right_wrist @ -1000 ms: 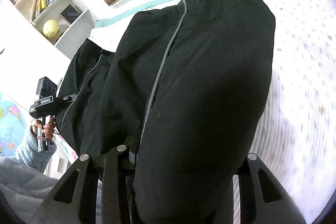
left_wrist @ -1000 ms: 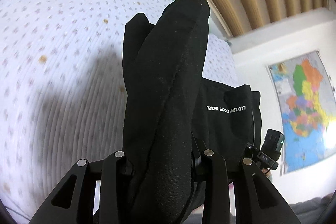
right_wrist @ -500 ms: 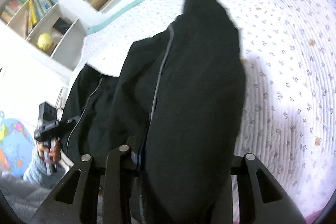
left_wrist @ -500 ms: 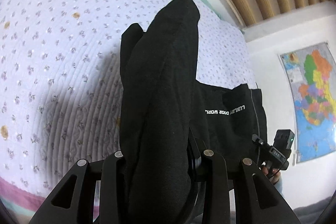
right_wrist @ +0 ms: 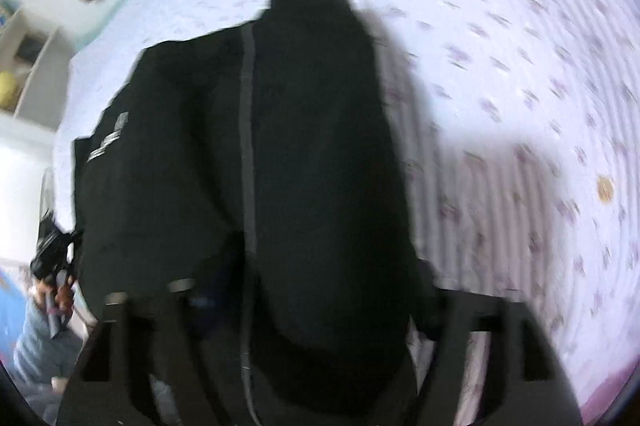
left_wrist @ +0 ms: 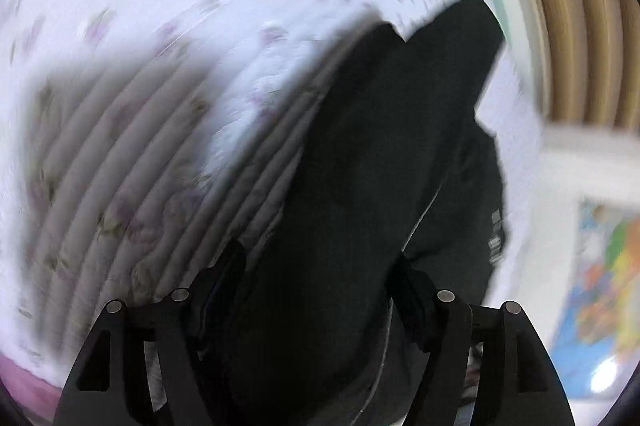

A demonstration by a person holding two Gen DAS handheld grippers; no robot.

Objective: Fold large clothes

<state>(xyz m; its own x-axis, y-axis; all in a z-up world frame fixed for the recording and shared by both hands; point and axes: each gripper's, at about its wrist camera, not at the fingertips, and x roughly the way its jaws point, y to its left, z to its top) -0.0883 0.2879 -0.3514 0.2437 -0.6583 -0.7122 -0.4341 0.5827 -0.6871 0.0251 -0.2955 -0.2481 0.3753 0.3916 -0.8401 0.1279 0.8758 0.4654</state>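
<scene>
Both grippers, left gripper [left_wrist: 316, 310] and right gripper [right_wrist: 320, 302], clamped black garment [left_wrist: 360, 186], frame centre; soft, limp, likely slippery; grip edges.

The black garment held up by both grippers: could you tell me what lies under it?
Under the black garment lies the white floral quilt, shadowed beside the cloth. The quilt directly beneath is covered, so anything there cannot be seen.

Matte black left gripper [left_wrist: 310, 290] frame with round silver screws; grey-blue fleece sleeve [right_wrist: 40, 338].
</scene>
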